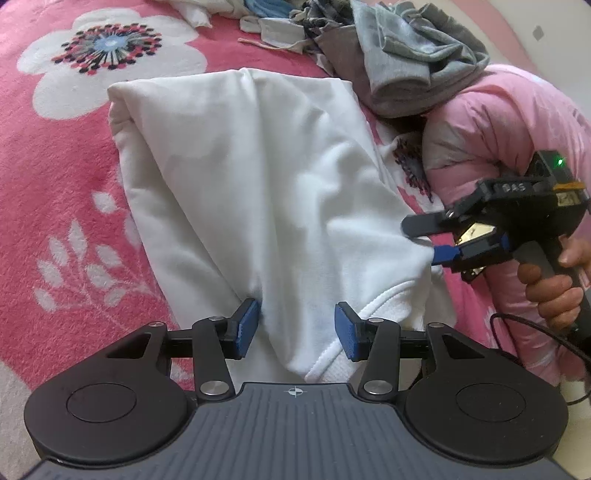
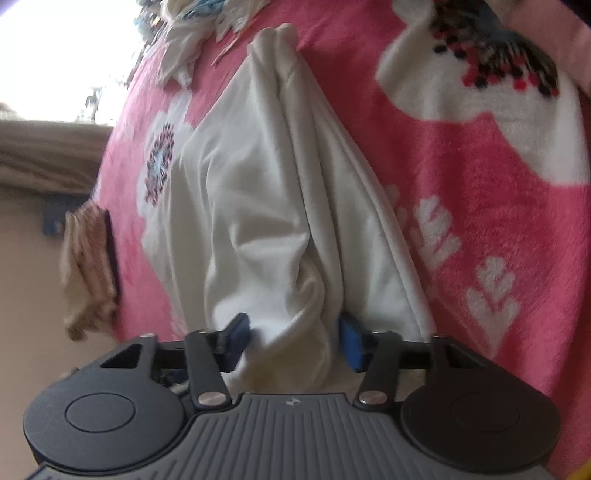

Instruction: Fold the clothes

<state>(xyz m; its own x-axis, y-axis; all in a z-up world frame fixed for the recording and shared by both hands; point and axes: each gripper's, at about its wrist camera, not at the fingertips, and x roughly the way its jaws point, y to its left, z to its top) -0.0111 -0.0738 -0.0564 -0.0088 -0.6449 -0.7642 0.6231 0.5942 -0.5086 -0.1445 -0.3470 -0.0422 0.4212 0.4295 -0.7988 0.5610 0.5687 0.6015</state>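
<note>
White garment point(image 1: 258, 192) — on pink bed blanket point(image 1: 66, 206), grey pile point(image 1: 406, 55) at 1 o'clock. Left gripper point(image 1: 293, 330), right gripper point(image 2: 291, 341): fingers parted astride bunched hem, grip unconfirmed — fold may slip, skew.

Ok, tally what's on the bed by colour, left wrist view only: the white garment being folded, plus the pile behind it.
White: 2, the white garment and a white piece at the far edge
Grey: 1, the grey garment
Blue: 1, a blue piece
Patterned: 1, a dark patterned piece
Total: 5; the pile overlaps, so more may be hidden.
</note>
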